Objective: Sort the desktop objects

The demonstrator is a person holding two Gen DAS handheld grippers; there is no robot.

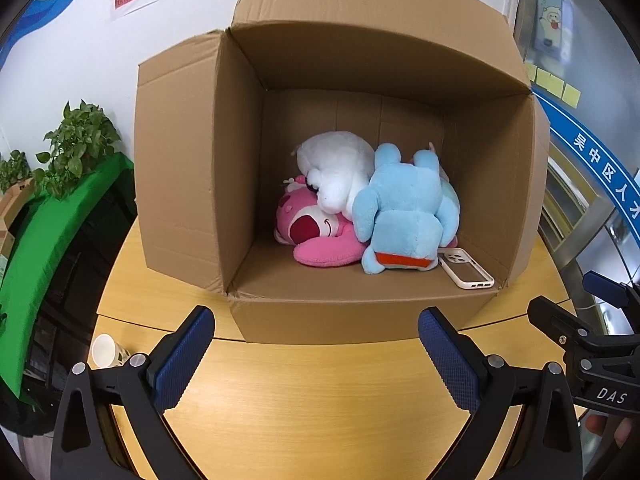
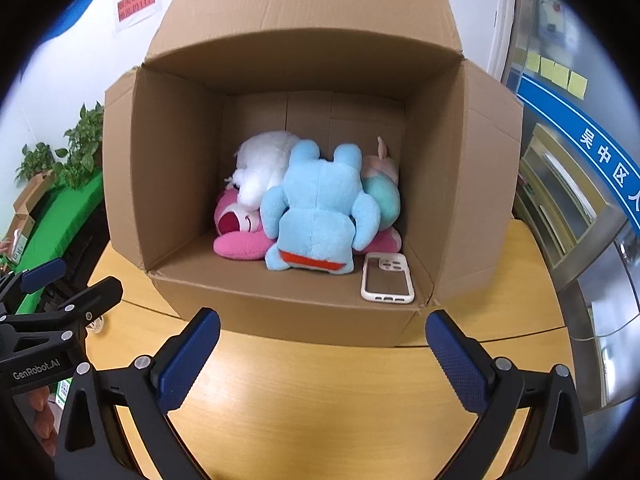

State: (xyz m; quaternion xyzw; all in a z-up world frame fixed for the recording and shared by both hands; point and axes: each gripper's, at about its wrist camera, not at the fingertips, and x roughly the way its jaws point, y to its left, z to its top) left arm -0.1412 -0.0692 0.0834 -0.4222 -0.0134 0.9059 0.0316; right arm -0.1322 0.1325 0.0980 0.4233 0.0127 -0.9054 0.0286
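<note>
An open cardboard box [image 1: 180,168] [image 2: 160,160] stands on the wooden table. Inside lie a light blue plush [image 1: 408,208] [image 2: 320,204], a white plush [image 1: 340,168] [image 2: 264,160], a pink plush [image 1: 316,236] [image 2: 240,232] and a white phone case [image 1: 466,268] [image 2: 387,277] at the front right. My left gripper [image 1: 316,356] is open and empty, in front of the box. My right gripper [image 2: 322,360] is open and empty, also in front of the box. Each gripper shows at the edge of the other's view.
A paper cup [image 1: 103,350] lies on the table at the left. A green board [image 1: 48,240] and potted plants [image 1: 76,140] stand to the left. A glass door with a blue band [image 2: 580,140] is on the right. The table edge [image 2: 560,320] runs behind the box.
</note>
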